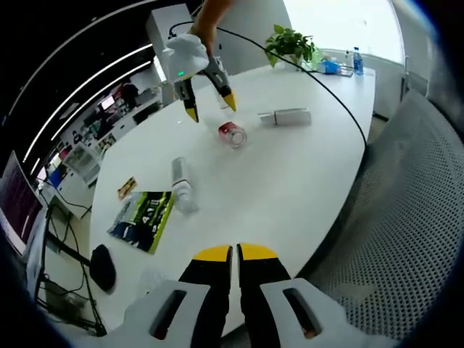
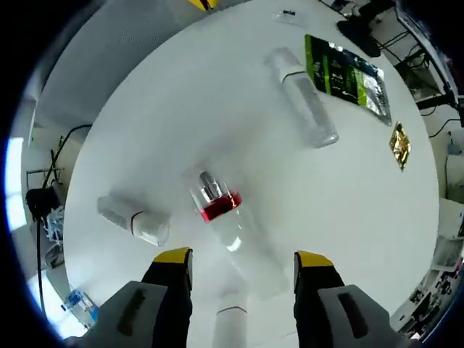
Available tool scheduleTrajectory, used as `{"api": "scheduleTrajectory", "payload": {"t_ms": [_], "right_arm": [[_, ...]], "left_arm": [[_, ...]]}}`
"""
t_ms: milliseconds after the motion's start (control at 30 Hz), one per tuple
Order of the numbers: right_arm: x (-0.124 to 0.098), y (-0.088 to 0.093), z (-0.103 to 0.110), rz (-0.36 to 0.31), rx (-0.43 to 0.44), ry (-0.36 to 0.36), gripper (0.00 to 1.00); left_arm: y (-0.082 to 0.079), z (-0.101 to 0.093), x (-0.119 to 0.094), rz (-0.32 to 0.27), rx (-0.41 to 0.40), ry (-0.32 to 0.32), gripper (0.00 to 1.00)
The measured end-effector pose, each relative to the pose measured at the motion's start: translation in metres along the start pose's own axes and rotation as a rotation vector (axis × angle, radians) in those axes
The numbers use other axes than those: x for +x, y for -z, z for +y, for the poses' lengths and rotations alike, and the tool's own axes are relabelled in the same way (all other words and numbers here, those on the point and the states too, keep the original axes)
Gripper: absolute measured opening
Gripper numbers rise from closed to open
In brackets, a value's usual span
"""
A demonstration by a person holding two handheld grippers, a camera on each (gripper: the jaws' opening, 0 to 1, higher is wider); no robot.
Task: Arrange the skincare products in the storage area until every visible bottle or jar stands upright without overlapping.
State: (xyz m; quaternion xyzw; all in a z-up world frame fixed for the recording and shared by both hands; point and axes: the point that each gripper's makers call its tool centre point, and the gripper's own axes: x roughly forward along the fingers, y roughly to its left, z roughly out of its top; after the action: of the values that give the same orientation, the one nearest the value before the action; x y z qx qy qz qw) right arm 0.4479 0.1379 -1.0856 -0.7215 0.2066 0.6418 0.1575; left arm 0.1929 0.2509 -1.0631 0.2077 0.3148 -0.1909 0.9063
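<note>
On the white table (image 1: 290, 174), bottles lie toppled; left hand-held gripper (image 1: 235, 251) together, right (image 2: 243, 259) apart.

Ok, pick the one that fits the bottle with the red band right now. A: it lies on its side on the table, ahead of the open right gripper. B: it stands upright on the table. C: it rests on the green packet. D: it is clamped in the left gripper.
A: the bottle with the red band lies on its side on the white table, ahead of the right gripper, whose jaws stand apart.
</note>
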Motion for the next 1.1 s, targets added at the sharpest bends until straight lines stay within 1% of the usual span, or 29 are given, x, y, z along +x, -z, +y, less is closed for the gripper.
{"api": "scheduleTrajectory", "payload": {"t_ms": [100,167,233,300,433,467,500,600,667,700,800,900,1000,1100], "right_arm": [[0.007,-0.003,0.000,0.001,-0.025,0.016,0.51],[0.011,-0.007,-0.001,-0.004,-0.075,0.041,0.48],[0.016,-0.005,0.001,0.025,-0.104,0.040,0.45],[0.019,-0.008,0.001,0.021,-0.137,0.047,0.44],[0.025,-0.013,0.006,0.013,-0.158,0.019,0.40],[0.026,-0.014,0.006,0.014,-0.169,0.018,0.38],[0.029,-0.014,0.006,0.017,-0.161,0.010,0.35],[0.033,-0.016,0.002,0.011,-0.161,0.029,0.29],[0.034,-0.017,0.002,0.019,-0.159,0.031,0.29],[0.033,-0.017,0.001,0.032,-0.172,0.037,0.29],[0.032,-0.016,0.000,0.037,-0.157,0.034,0.28],[0.032,-0.016,0.000,0.021,-0.138,0.041,0.28],[0.032,-0.015,0.001,0.016,-0.137,0.045,0.25],[0.032,-0.011,0.003,-0.006,-0.013,0.060,0.21]], "left_arm": [[0.001,0.000,0.000,0.002,-0.001,0.001,0.00],[0.000,0.000,0.000,0.000,-0.002,0.001,0.00],[0.001,-0.001,0.000,0.003,-0.002,0.005,0.00],[0.001,-0.001,0.001,0.004,0.000,0.007,0.00],[0.001,-0.003,0.001,0.007,0.003,0.015,0.00],[0.002,-0.004,0.001,0.009,0.004,0.018,0.00],[0.002,-0.005,0.001,0.011,0.006,0.023,0.00],[0.002,-0.005,0.001,0.008,0.007,0.022,0.00],[0.003,-0.005,0.002,0.010,0.006,0.024,0.00],[0.003,-0.005,0.002,0.013,0.005,0.028,0.00],[0.003,-0.006,0.002,0.010,0.006,0.031,0.00],[0.003,-0.006,0.002,0.012,0.006,0.032,0.00],[0.003,-0.007,0.002,0.013,0.005,0.035,0.00],[0.004,-0.007,0.003,0.018,0.006,0.036,0.00]]}}
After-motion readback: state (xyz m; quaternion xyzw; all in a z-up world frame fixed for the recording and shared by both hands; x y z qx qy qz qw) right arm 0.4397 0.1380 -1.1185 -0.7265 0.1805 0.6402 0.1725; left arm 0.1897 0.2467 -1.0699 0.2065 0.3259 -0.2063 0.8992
